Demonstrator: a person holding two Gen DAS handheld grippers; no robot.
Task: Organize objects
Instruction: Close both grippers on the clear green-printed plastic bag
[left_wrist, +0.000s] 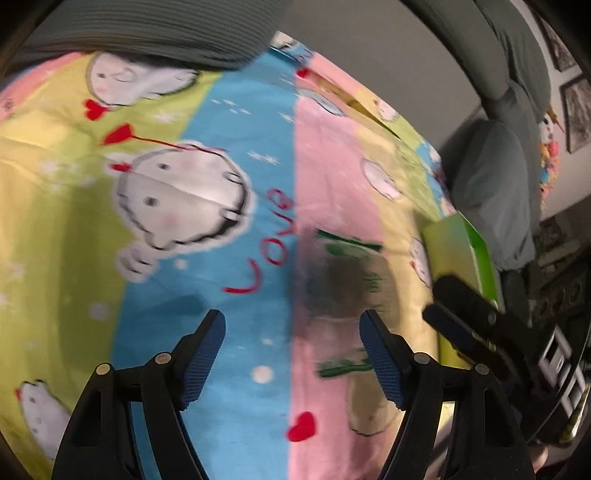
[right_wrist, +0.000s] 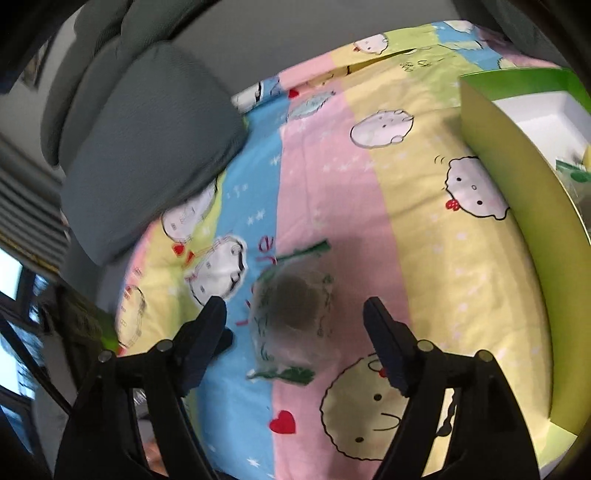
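A clear packet (left_wrist: 347, 288) with green sealed ends and a dark round lump inside lies flat on the striped cartoon bedsheet (left_wrist: 229, 122). My left gripper (left_wrist: 293, 332) hangs open above the sheet, nothing between its fingers, and the packet lies just ahead of its right finger. The right gripper (left_wrist: 441, 297) comes in from the right, beside the packet. In the right wrist view the packet (right_wrist: 291, 306) shows in the gap of my open right gripper (right_wrist: 295, 306), lying on the sheet (right_wrist: 424, 240) with neither pad touching it.
A green box (right_wrist: 517, 192) with a white inside stands open on the sheet to the right, with a small green and yellow item (right_wrist: 576, 170) in it; its wall (left_wrist: 461, 251) shows behind the right gripper. Grey pillows (right_wrist: 147, 147) (left_wrist: 487, 177) line the head of the bed.
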